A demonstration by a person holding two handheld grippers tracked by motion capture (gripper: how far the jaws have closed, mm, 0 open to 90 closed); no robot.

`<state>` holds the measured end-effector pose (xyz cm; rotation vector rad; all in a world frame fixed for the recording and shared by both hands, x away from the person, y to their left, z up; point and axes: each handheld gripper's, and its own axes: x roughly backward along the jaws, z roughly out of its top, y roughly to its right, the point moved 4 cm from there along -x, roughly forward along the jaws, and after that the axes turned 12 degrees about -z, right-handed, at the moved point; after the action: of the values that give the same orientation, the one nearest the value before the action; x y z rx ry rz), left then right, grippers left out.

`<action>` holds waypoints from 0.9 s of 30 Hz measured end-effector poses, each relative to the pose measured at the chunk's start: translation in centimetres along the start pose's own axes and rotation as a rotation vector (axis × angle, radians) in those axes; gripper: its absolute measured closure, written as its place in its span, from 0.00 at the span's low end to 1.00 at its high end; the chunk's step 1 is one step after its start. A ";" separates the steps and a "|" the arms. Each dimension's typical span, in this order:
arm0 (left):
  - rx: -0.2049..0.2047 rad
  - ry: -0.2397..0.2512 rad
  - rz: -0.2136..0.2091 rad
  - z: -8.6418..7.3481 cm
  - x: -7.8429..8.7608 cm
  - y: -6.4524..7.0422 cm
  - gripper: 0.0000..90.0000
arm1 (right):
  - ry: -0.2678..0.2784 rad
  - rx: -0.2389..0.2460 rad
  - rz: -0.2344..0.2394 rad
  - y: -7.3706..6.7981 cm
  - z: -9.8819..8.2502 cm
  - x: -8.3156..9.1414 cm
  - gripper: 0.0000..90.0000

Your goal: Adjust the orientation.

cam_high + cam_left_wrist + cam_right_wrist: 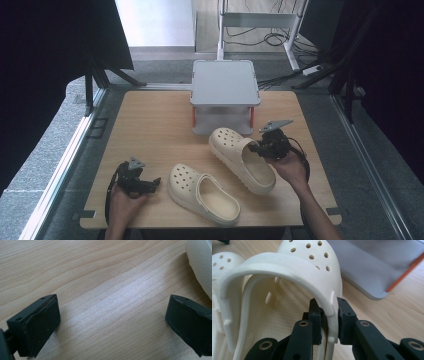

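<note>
Two cream foam clogs on a wooden desk. The far clog point(242, 159) lies right of the desk's centre, toe towards the grey shelf point(225, 82) at the far edge; the near clog point(202, 192) lies by the near edge, toe pointing left. Your right gripper point(329, 315) pinches the far clog's side wall and strap end, one jaw inside the shoe and one outside, pressed onto the ribbed rim. Your left gripper point(112, 315) rests low over bare desk near the near-left corner, jaws spread wide and holding nothing, the near clog's toe just beside one jaw.

Handling, as a judgement: moulded foam of this kind is light, so a one-sided pinch should carry it, but expect the shoe to hang and swing from the grip. The wall is soft and springy; it will flex under the jaws rather than crack. The matte, pebbled insole and ribbed rim offer good friction. The thick rim beside the strap rivet is the firmest hold; the thin, hinged strap alone would pivot. The perforated toe is rounded and too broad to grip
</note>
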<state>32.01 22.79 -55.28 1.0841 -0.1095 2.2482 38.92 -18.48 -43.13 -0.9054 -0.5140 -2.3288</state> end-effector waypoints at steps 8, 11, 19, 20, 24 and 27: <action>0.000 0.000 0.000 0.0 0.0 0.0 0.00 | -0.004 0.046 0.033 -2.8 0.5 -1.1 0.85; 0.000 0.000 0.000 0.0 0.0 0.0 0.00 | -0.005 0.074 0.032 -3.7 0.5 -1.6 0.85; 0.003 0.000 0.000 0.0 0.0 0.0 0.00 | 0.009 0.152 0.056 -5.5 0.5 -3.2 0.85; 0.003 0.000 0.000 0.0 0.0 0.0 0.00 | 0.011 0.164 0.060 -5.7 0.4 -3.4 0.85; 0.002 0.000 0.000 0.0 0.0 0.0 0.00 | 0.014 0.191 0.069 -5.9 0.3 -4.2 0.85; 0.003 0.000 0.000 0.0 0.0 0.0 0.00 | 0.026 0.207 0.081 -6.3 0.3 -4.8 0.85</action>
<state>32.00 22.77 -55.28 1.0851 -0.1063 2.2489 37.92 -11.76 -47.14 -0.7828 -0.6811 -2.1647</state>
